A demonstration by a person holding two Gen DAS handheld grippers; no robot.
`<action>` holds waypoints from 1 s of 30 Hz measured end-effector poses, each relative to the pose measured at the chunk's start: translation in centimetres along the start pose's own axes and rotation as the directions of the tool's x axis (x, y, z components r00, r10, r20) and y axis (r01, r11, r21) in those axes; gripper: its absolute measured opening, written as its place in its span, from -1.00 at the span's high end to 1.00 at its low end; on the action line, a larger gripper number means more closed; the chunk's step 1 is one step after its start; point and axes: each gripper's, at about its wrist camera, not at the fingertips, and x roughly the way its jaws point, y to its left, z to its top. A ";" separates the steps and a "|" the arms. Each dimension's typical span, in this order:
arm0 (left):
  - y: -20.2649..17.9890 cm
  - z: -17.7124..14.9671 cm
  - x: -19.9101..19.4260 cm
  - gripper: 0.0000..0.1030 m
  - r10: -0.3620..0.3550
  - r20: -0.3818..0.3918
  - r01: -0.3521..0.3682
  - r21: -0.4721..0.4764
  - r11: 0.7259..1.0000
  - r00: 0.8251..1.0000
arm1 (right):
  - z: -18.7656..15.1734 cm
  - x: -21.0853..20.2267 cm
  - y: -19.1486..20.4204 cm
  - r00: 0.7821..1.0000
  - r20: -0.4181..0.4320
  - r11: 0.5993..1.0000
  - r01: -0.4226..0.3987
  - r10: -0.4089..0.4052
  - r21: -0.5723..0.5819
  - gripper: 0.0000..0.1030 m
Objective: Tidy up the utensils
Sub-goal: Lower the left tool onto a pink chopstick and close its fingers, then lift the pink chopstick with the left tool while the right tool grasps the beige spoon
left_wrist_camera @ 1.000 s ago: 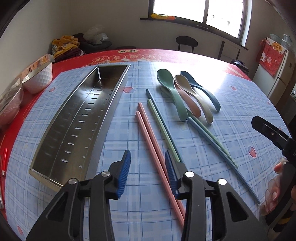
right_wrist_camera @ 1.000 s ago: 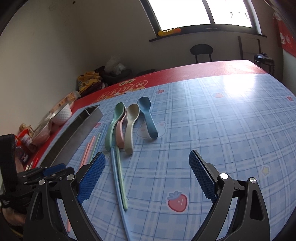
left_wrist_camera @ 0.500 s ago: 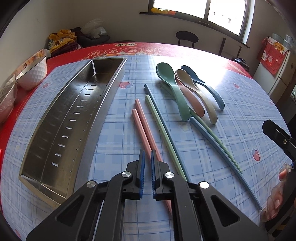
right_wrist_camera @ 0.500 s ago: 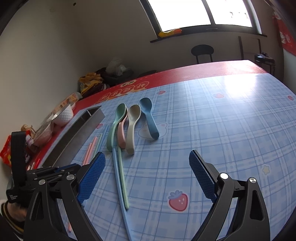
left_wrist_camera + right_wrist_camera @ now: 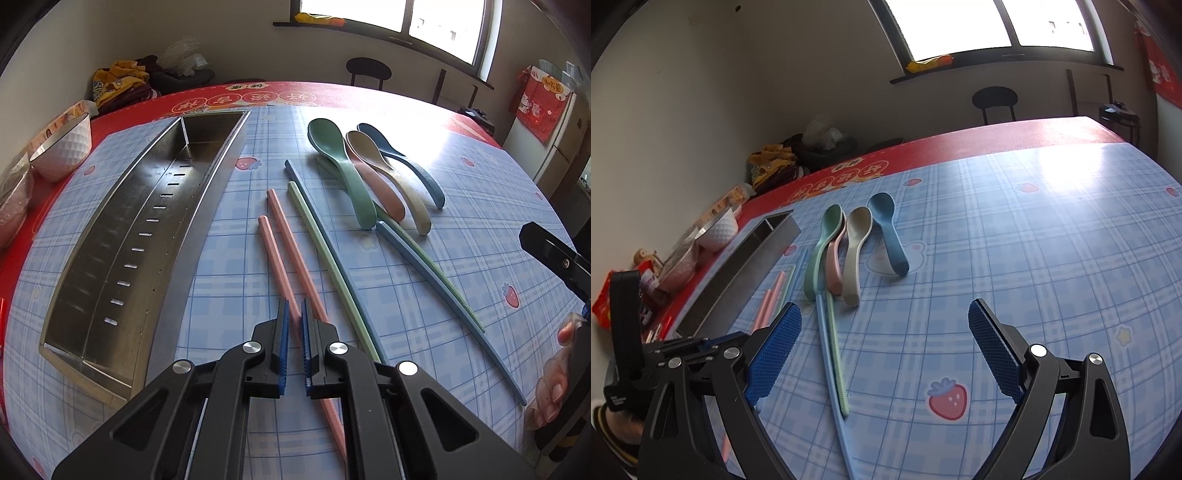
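Left gripper clamped on pink chopstick; right gripper wide, empty.

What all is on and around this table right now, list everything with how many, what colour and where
steel tray: one, silver, left, nothing visible inside
chopsticks: two pink, two green, two blue, middle of the table
spoons: four, green, pink, beige, blue, far right of the chopsticks
white bowl: one, far left edge
tablecloth: blue plaid over red
stool: one, black, under the window
left gripper: blue fingers shut on a pink chopstick
right gripper: open, holding nothing
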 end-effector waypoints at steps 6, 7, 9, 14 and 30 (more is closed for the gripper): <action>-0.1 -0.9 -0.7 0.87 0.024 -0.004 -0.024 0.027 0.999 1.000 | 0.0 0.0 0.0 1.000 0.001 1.000 -0.003 0.003 0.001 -0.73; -0.1 -1.0 -0.8 0.87 0.026 -0.006 -0.026 0.027 0.999 1.000 | 0.0 0.0 0.1 1.000 0.001 1.000 -0.004 0.004 0.001 -0.73; -0.2 -1.2 -1.0 0.87 0.027 -0.010 -0.027 0.029 0.999 1.000 | 0.0 -0.1 0.1 1.000 0.000 1.000 -0.006 0.006 0.002 -0.73; -0.2 -1.6 -1.3 0.86 0.035 -0.017 -0.034 0.028 0.999 0.999 | -0.1 -0.1 0.1 1.000 0.000 1.000 -0.008 0.008 0.001 -0.73; -0.2 -4.1 -2.3 0.74 0.045 -0.005 -0.045 0.025 0.999 0.999 | -0.1 -0.2 0.3 1.000 -0.003 1.000 -0.013 0.013 -0.002 -0.73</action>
